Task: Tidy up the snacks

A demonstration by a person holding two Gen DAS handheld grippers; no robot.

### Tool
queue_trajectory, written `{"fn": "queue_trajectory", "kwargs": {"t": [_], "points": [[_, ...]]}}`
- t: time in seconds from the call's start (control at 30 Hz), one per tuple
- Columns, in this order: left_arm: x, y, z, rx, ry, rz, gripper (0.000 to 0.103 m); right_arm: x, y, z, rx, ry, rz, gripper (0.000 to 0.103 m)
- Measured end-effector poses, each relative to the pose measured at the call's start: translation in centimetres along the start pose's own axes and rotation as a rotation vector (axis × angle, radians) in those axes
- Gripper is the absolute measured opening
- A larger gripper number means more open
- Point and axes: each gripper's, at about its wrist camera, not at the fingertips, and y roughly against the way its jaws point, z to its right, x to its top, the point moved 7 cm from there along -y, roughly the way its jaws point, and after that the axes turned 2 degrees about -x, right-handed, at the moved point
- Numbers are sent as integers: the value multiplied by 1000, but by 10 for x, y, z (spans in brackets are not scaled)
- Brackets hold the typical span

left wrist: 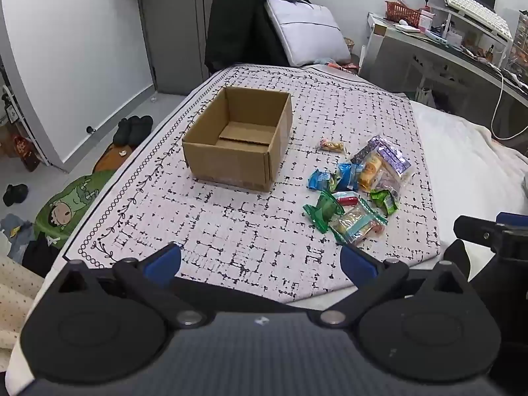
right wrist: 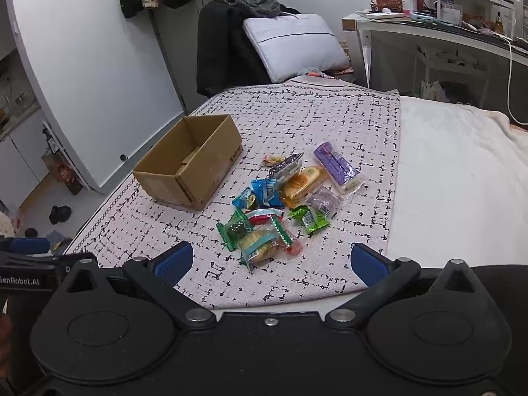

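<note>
Left wrist view: you are hovering the left gripper point(left wrist: 260, 262), spread wide and holding nothing, over a white black-checked cloth point(left wrist: 231, 231) on a bed. The open brown cardboard box point(left wrist: 239, 138) is sitting at twelve o'clock, the pile of colourful wrapped snacks point(left wrist: 358, 184) at one o'clock.

Right wrist view: your right gripper point(right wrist: 270, 260) is also gaping empty, snacks point(right wrist: 287, 198) just ahead at twelve, box point(right wrist: 189, 161) at eleven, a cluttered white desk point(right wrist: 429, 29) at two.
</note>
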Motion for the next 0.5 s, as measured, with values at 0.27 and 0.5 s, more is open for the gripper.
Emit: {"fn": "queue_trajectory", "kwargs": {"t": [0.27,0.5], "points": [[-7,0,9,5,-32,-32,102,-1,2,3,-9,-23,44,103],[-11,-7,11,-20,-45,-39,102,1,3,10,-2,-36,61,103]]}}
